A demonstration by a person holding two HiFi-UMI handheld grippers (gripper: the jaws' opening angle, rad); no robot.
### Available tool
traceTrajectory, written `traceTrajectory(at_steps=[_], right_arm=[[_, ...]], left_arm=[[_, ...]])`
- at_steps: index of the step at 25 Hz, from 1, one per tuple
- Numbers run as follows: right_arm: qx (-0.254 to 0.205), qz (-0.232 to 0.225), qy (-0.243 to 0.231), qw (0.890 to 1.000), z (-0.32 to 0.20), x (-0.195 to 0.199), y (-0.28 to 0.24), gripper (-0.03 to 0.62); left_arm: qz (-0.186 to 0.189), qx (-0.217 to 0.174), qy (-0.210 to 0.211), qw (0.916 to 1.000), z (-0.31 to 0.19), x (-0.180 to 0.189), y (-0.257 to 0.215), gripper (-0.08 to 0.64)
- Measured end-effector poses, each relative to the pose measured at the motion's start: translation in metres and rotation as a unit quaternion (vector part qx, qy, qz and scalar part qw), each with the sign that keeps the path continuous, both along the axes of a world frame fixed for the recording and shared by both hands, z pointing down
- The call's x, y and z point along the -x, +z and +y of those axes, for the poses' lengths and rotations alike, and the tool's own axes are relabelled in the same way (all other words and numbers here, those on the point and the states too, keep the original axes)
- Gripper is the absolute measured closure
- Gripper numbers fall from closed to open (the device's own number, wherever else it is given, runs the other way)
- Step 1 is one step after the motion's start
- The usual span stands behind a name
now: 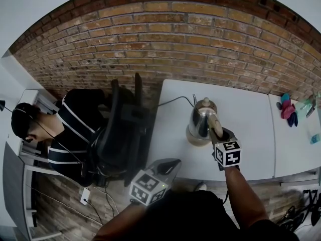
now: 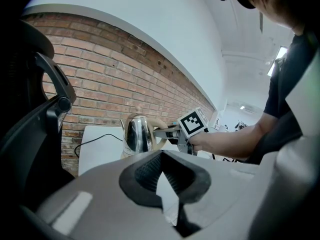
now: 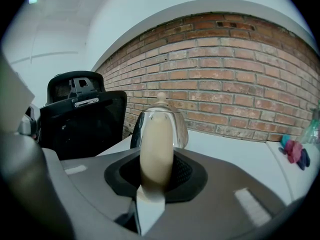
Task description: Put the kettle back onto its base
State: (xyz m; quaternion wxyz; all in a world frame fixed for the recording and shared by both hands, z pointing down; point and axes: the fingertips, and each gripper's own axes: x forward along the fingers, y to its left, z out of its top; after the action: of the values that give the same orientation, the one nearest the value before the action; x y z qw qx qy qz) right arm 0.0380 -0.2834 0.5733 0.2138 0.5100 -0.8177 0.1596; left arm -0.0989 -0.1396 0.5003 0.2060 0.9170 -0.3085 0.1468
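As the left gripper (image 2: 162, 175) gapes, the right gripper (image 3: 156, 173) clamps the kettle (image 1: 200, 118).

Kettle (image 1: 201, 118) above its base (image 1: 194, 139); chair (image 1: 120, 134) left of table (image 1: 246, 129).

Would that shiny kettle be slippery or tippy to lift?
Probably rigid: the kettle looks like polished metal. The right gripper clamps only its smooth beige handle, off to one side, so the body may tilt. Its weight depends on unseen water.
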Motion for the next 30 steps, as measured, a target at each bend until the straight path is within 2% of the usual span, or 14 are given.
traceTrajectory(at_steps=[19, 26, 30], right_arm=[[0.027, 0.009, 0.003, 1.000, 0.025, -0.008, 0.024, 0.480], [0.015, 0.037, -0.021, 0.999, 0.035, 0.001, 0.029, 0.479], [0.027, 0.039, -0.032, 0.998, 0.039, 0.008, 0.037, 0.477]], left_arm=[[-0.001, -0.002, 0.006, 1.0000, 0.001, -0.004, -0.001, 0.558], [0.000, -0.005, 0.006, 1.0000, 0.000, -0.005, -0.003, 0.558], [-0.001, -0.004, 0.006, 1.0000, 0.000, -0.005, -0.002, 0.560]])
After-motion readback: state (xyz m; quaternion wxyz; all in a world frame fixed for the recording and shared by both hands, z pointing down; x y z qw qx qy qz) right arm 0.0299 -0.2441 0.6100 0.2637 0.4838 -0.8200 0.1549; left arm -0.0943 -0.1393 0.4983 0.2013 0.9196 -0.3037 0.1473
